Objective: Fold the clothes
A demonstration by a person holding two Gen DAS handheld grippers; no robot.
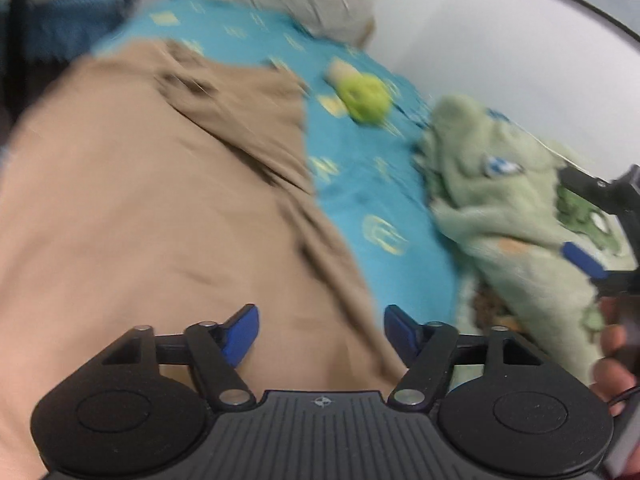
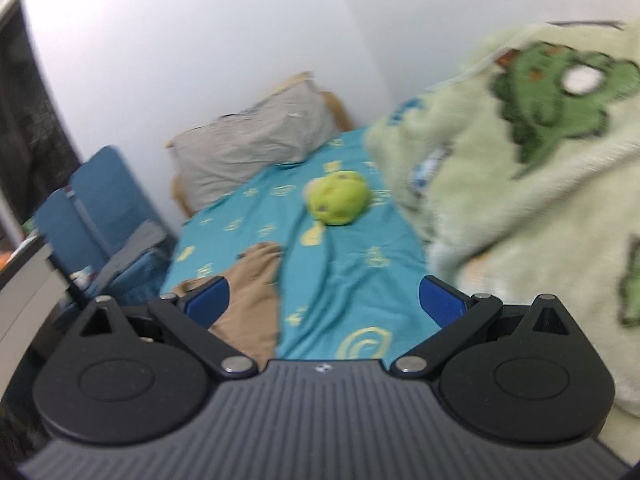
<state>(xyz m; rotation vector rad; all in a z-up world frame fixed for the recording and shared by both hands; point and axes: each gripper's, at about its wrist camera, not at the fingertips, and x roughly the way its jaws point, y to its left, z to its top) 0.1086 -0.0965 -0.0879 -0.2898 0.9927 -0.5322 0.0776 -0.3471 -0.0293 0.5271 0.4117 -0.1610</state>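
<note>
A tan garment (image 1: 160, 208) lies spread and creased on the teal bed sheet (image 1: 360, 184); its edge also shows in the right wrist view (image 2: 248, 296). My left gripper (image 1: 320, 336) hovers over its near part, open and empty. A pale green fleece garment with dinosaur prints (image 1: 500, 208) lies bunched at the right by the wall, and fills the right of the right wrist view (image 2: 520, 184). My right gripper (image 2: 324, 300) is open and empty over the sheet, between both garments. It also shows in the left wrist view (image 1: 592, 220) against the fleece.
A lime green plush toy (image 2: 338, 198) sits mid-bed, also in the left wrist view (image 1: 366, 98). A grey pillow (image 2: 252, 148) leans at the bed head. A blue folded chair (image 2: 96, 208) stands beside the bed. A white wall (image 2: 200, 40) runs along the bed.
</note>
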